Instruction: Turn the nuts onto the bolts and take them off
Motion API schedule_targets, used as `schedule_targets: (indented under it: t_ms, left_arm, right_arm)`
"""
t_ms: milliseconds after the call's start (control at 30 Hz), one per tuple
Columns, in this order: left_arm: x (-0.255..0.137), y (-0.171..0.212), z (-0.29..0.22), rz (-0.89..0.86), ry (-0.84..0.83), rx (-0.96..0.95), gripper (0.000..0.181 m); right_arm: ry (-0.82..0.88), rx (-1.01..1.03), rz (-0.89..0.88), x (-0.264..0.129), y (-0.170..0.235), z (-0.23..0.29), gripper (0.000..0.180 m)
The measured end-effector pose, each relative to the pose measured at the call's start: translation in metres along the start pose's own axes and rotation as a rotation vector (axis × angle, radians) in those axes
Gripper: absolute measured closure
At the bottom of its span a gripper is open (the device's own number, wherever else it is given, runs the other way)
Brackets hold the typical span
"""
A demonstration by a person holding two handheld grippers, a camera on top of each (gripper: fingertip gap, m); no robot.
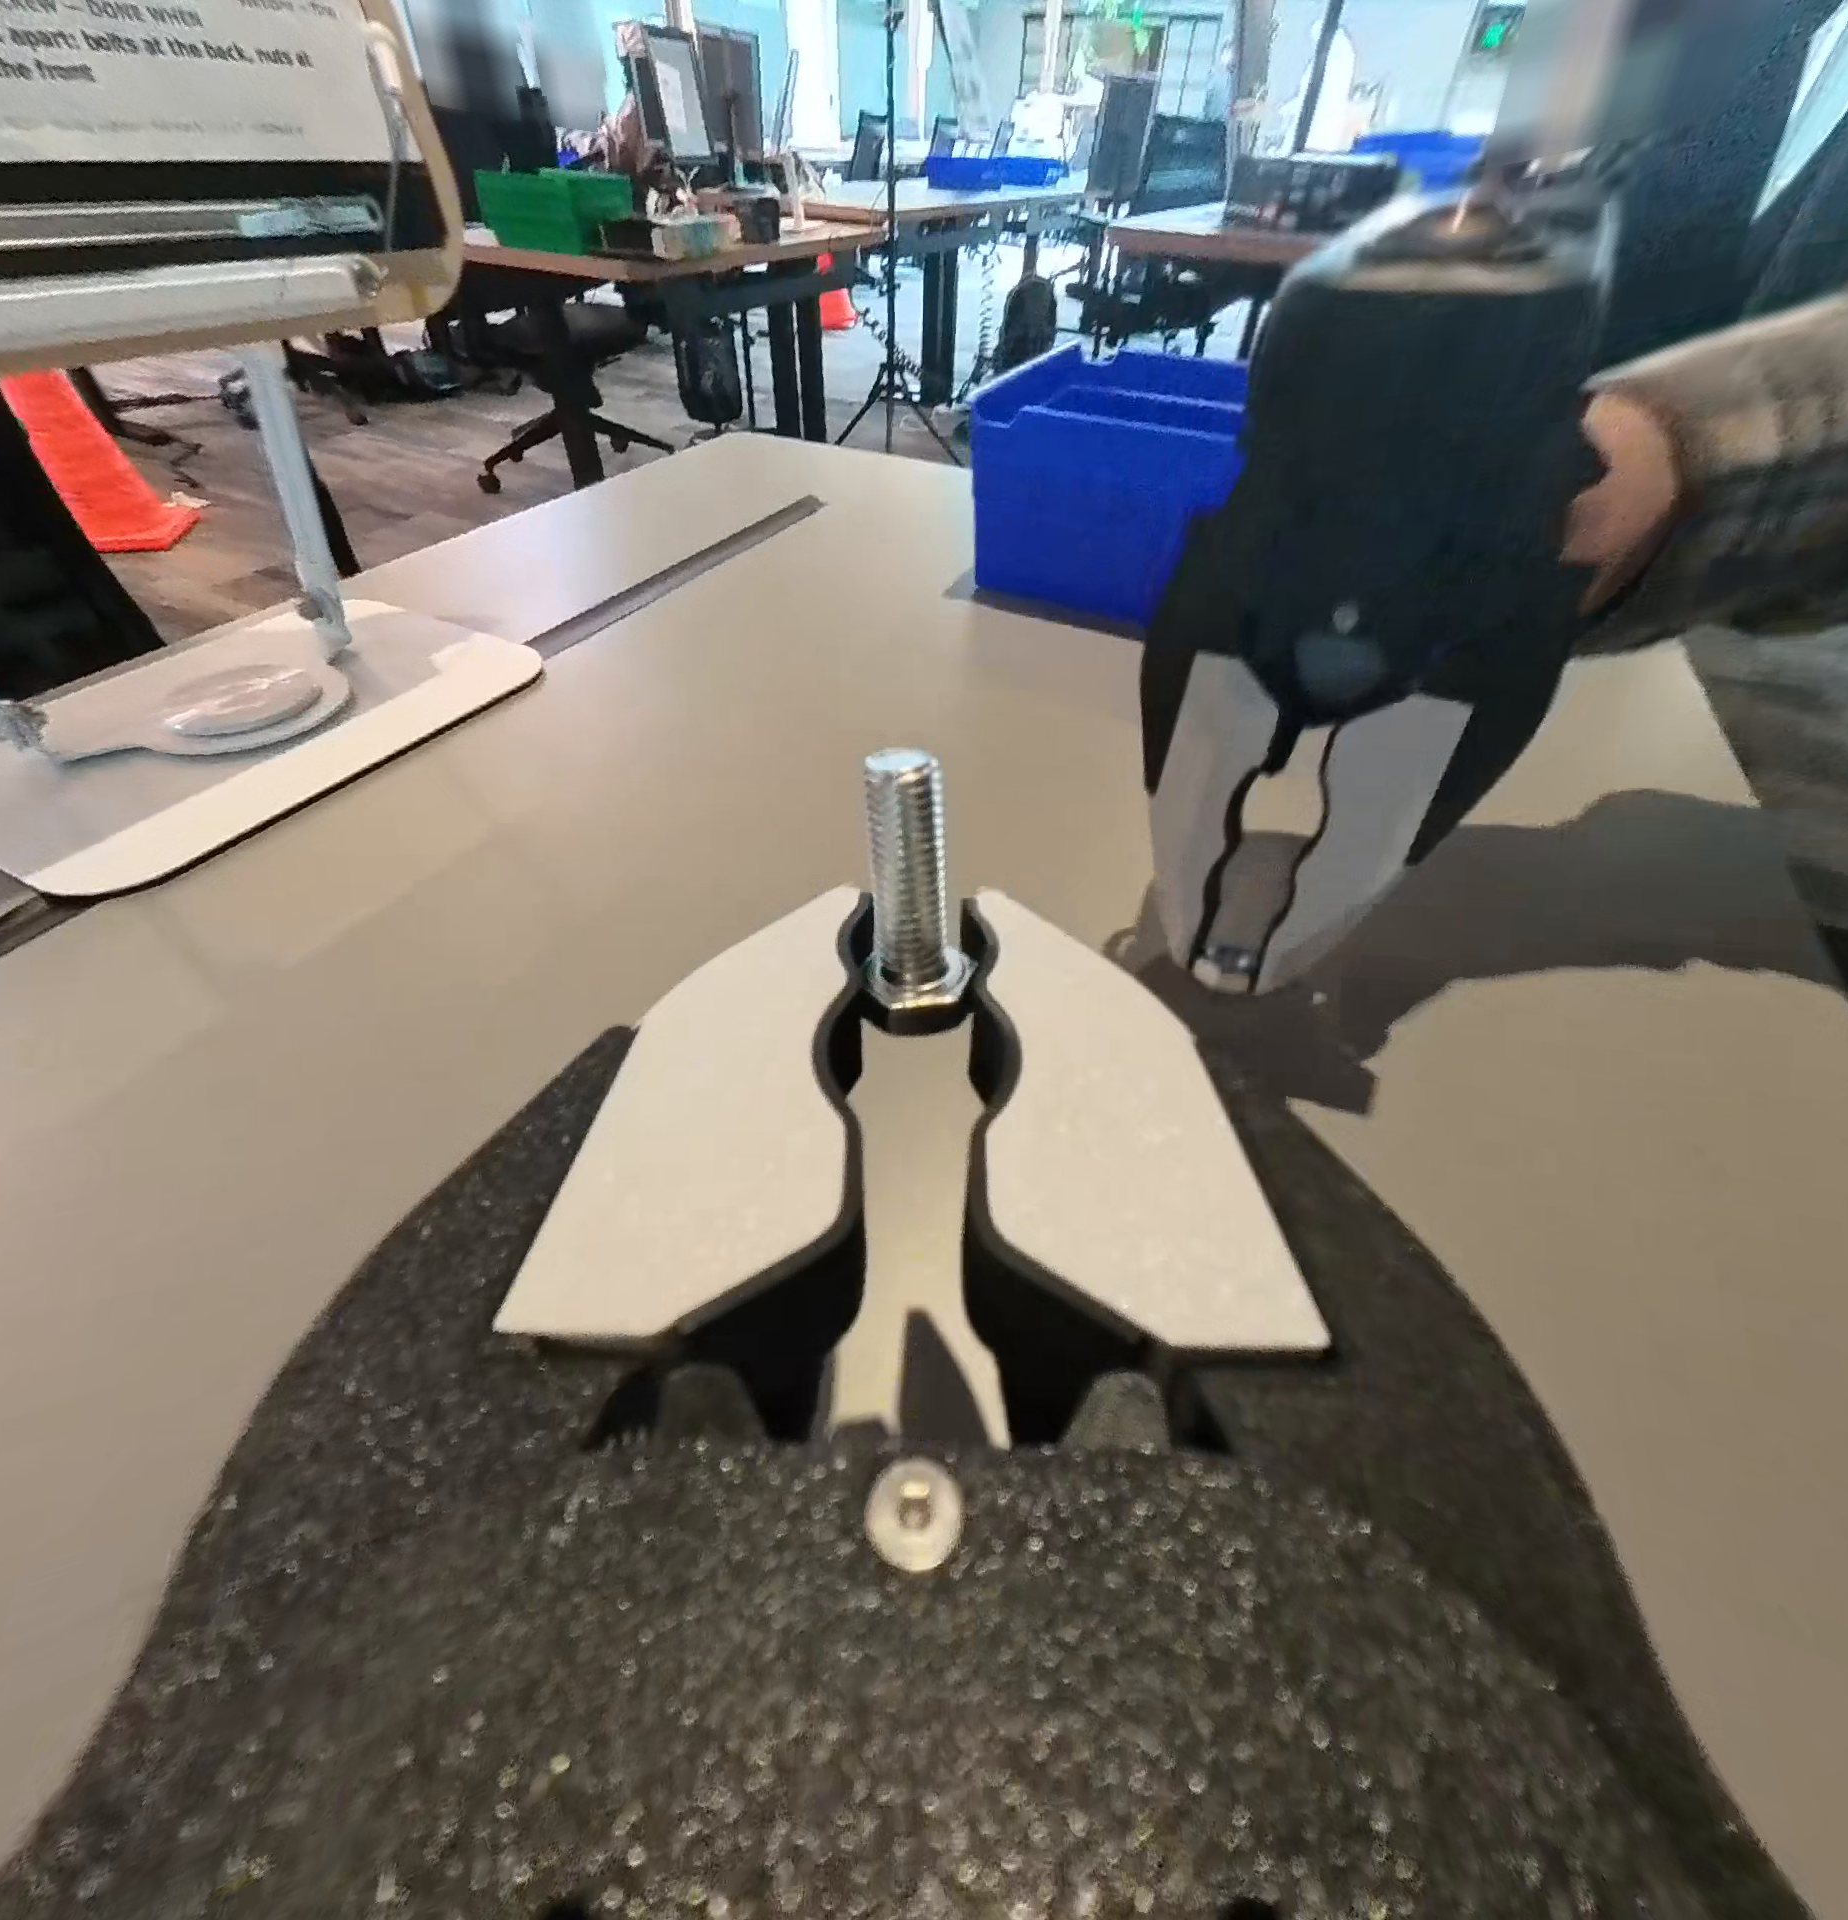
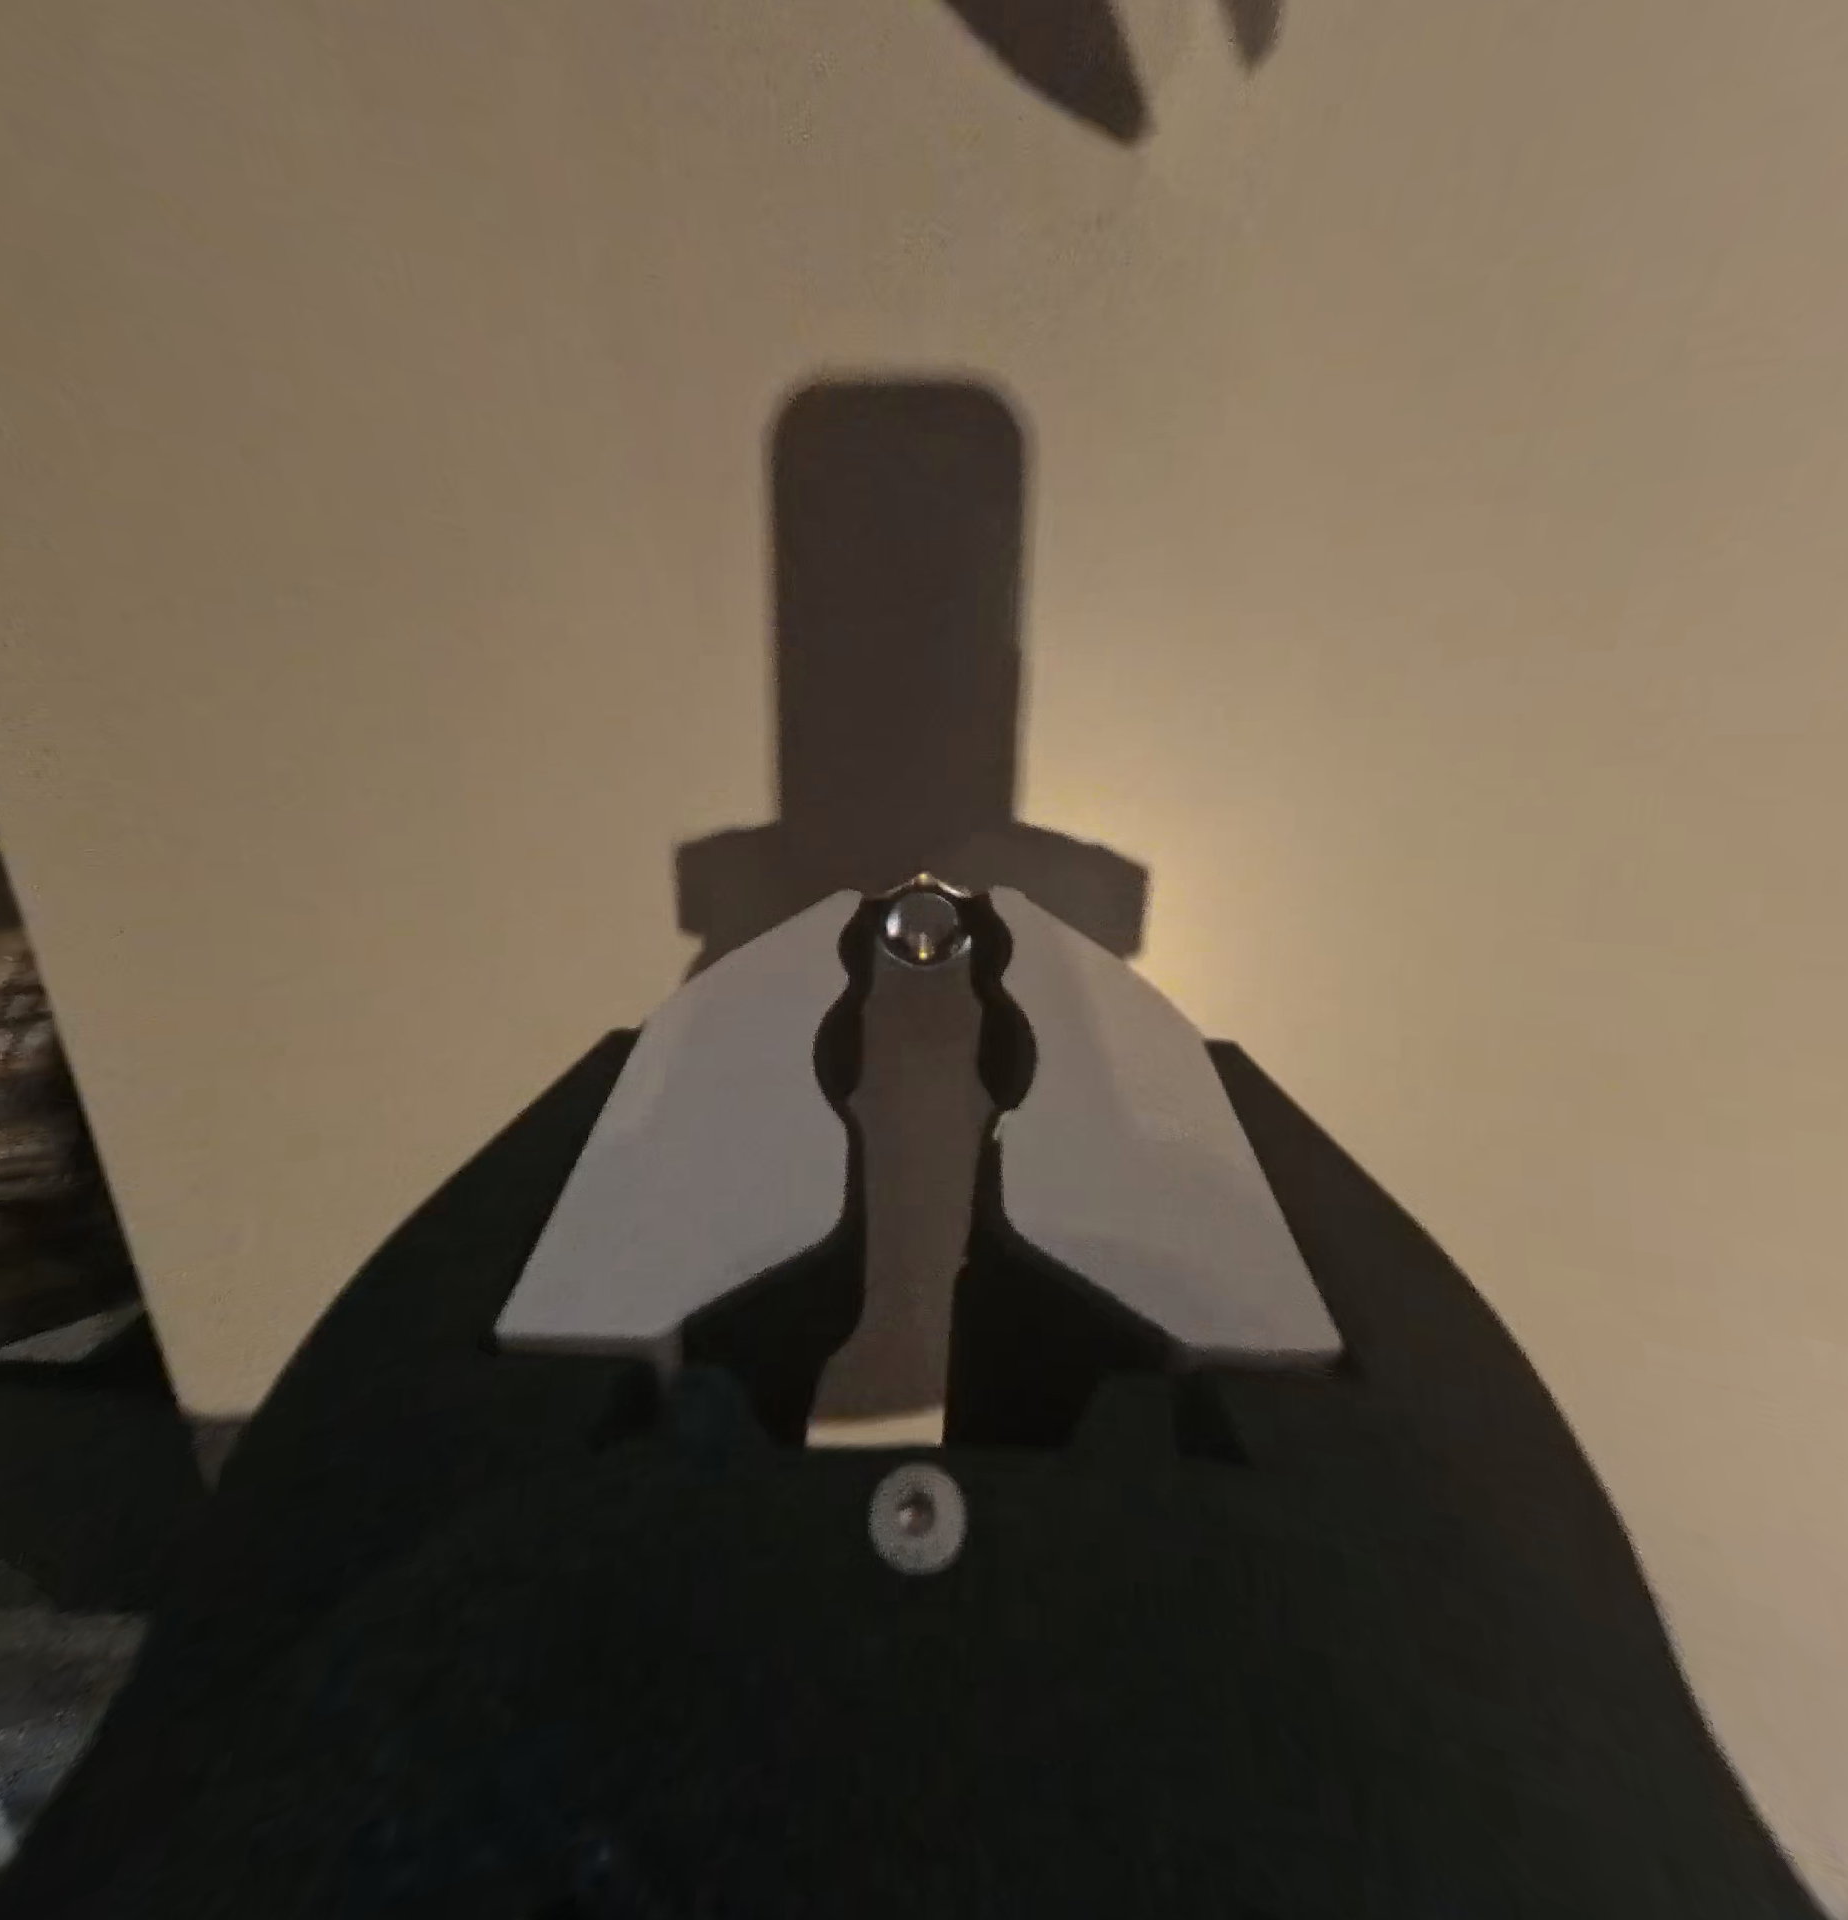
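Setting: open office; pale counter (image 1: 608,935) carries the work.
Left gripper (image 1: 915,971): fingers clamped on the hex head of a bolt (image 1: 907,873), threaded shank upright above the fingertips.
Right gripper (image 2: 922,930): fingers closed on a small shiny metal part (image 2: 920,928), tips pointing down at the counter; part's identity unclear.
Beyond the fingers: blue bin (image 1: 1096,478) far right; white stand base (image 1: 245,717) far left.

We see a bright, shiny metal bolt (image 1: 907,868) with a ridged thread. The left tool (image 1: 915,961) has smooth, matt grey finger plates on a black, grainy, rough-looking body. The desk (image 1: 484,1039) looks smooth with a soft sheen. The blue bin (image 1: 1096,478) appears to be glossy plastic. The person's sleeve (image 1: 1772,468) is patterned cloth.
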State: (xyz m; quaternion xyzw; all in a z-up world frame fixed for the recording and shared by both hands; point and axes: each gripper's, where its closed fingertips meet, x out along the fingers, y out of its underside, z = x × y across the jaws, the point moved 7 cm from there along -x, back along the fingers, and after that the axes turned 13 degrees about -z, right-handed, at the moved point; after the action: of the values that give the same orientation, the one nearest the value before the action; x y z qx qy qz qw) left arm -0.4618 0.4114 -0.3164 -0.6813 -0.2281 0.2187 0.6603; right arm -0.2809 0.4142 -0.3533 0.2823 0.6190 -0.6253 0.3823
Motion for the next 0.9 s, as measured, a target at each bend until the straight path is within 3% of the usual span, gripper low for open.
schedule_targets:
  t_ms: [333, 600, 900]
  left_arm:
    - [0.002, 0.000, -0.005, -0.018, 0.046, -0.016, 0.166]
    - [0.000, -0.002, -0.004, -0.040, 0.047, -0.039, 0.166]
    - [0.000, -0.004, -0.006, -0.062, 0.053, -0.052, 0.166]
  right_arm:
    - [-0.012, -0.133, -0.175, 0.018, 0.020, 0.002, 0.162]
    - [0.047, -0.142, -0.308, 0.010, 0.024, 0.001, 0.137]
    - [0.087, -0.133, -0.390, 0.006, 0.031, 0.007, 0.149]
